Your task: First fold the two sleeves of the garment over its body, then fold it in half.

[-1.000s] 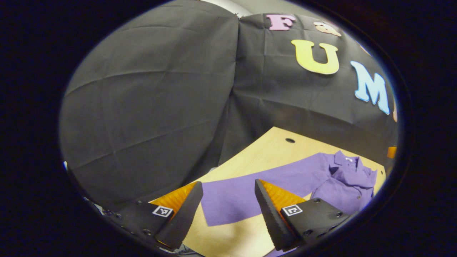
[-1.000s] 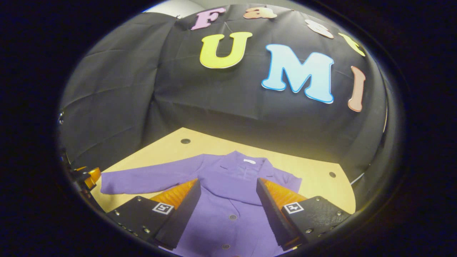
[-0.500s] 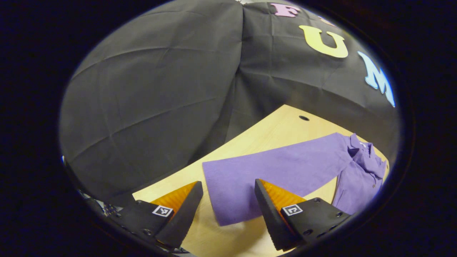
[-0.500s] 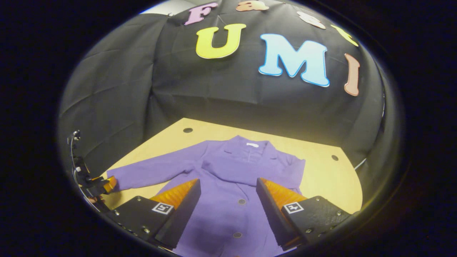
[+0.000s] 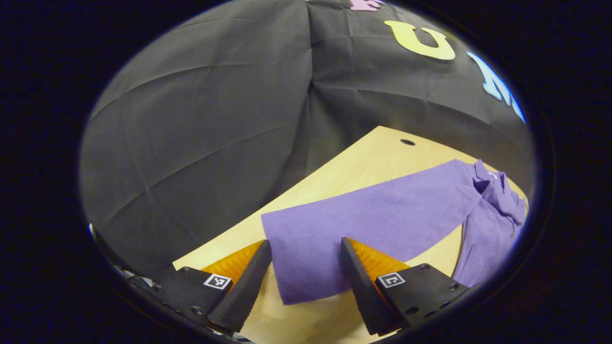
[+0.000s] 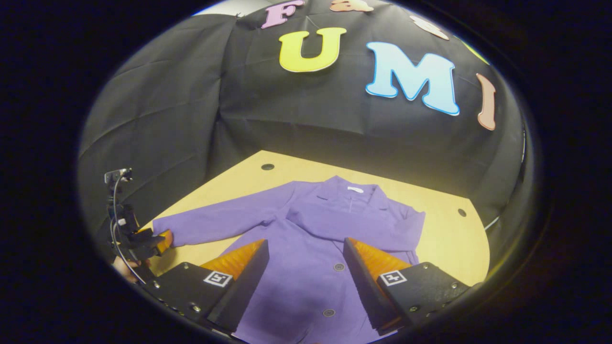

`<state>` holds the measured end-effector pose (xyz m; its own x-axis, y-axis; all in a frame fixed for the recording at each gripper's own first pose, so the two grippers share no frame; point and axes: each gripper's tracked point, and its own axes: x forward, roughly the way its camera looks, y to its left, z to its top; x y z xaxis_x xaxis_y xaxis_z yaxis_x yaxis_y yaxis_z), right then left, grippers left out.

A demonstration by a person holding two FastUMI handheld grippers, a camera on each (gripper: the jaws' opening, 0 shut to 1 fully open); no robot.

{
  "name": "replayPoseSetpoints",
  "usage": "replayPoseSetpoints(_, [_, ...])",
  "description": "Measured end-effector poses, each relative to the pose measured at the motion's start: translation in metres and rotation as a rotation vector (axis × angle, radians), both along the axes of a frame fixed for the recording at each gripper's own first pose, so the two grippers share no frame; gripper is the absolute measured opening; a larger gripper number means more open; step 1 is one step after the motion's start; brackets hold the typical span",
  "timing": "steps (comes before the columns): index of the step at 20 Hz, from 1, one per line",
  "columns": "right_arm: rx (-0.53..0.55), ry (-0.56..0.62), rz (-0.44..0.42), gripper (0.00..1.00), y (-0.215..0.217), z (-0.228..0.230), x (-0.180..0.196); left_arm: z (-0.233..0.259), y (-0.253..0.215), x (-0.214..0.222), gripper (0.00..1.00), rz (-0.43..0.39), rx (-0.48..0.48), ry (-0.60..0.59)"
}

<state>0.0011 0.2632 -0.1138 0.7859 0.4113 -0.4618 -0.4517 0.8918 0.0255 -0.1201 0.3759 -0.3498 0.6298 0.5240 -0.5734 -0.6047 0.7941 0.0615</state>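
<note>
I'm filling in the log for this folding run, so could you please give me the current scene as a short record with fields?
garment: purple buttoned shirt, lying front up on the table
outstretched sleeve: sleeve flat on the table, not folded over the body
other sleeve: already lying across the chest
left gripper: left gripper open, cuff end of the outstretched sleeve between its fingers, not gripped
right gripper: right gripper open above the shirt body, holding nothing
fold in half: not done
</note>
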Motion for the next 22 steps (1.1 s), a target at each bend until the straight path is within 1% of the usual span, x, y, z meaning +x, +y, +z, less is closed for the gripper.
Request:
replayPoseSetpoints(3, [0.002, 0.003, -0.003, 0.97, -0.007, -0.003, 0.001, -0.001, -0.008, 0.008, 0.74, -0.012, -0.007, -0.001])
replayPoseSetpoints(5, [0.008, 0.010, -0.010, 0.96, -0.015, -0.006, 0.002, -0.001, -0.015, 0.013, 0.61, -0.026, -0.010, -0.001])
replayPoseSetpoints(7, [0.017, 0.021, -0.023, 0.96, -0.024, -0.010, 0.003, -0.001, -0.019, 0.016, 0.43, -0.029, -0.007, 0.002])
replayPoseSetpoints(9, [0.029, 0.033, -0.049, 0.97, -0.038, -0.013, 0.004, -0.001, -0.020, 0.016, 0.32, -0.037, 0.005, 0.013])
replayPoseSetpoints(11, [0.041, 0.038, -0.077, 0.96, -0.051, -0.015, 0.005, 0.000, -0.020, 0.016, 0.15, -0.024, 0.020, 0.026])
replayPoseSetpoints(13, [0.040, 0.040, -0.099, 0.96, -0.067, -0.017, 0.006, 0.001, -0.021, 0.017, 0.14, -0.015, 0.037, 0.033])
replayPoseSetpoints(14, [0.039, 0.035, -0.114, 0.96, -0.077, -0.016, 0.008, 0.001, -0.024, 0.019, 0.09, -0.017, 0.045, 0.041])
replayPoseSetpoints(17, [0.048, 0.013, -0.159, 0.96, -0.104, -0.008, 0.012, 0.004, -0.026, 0.020, 0.08, -0.025, 0.048, 0.061])
replayPoseSetpoints(19, [0.053, 0.005, -0.194, 0.96, -0.123, -0.007, 0.013, 0.013, -0.030, 0.023, 0.08, -0.025, 0.049, 0.052])
replayPoseSetpoints(22, [0.060, 0.010, -0.229, 0.96, -0.144, -0.009, 0.012, 0.038, -0.039, 0.035, 0.08, -0.043, 0.083, 0.016])
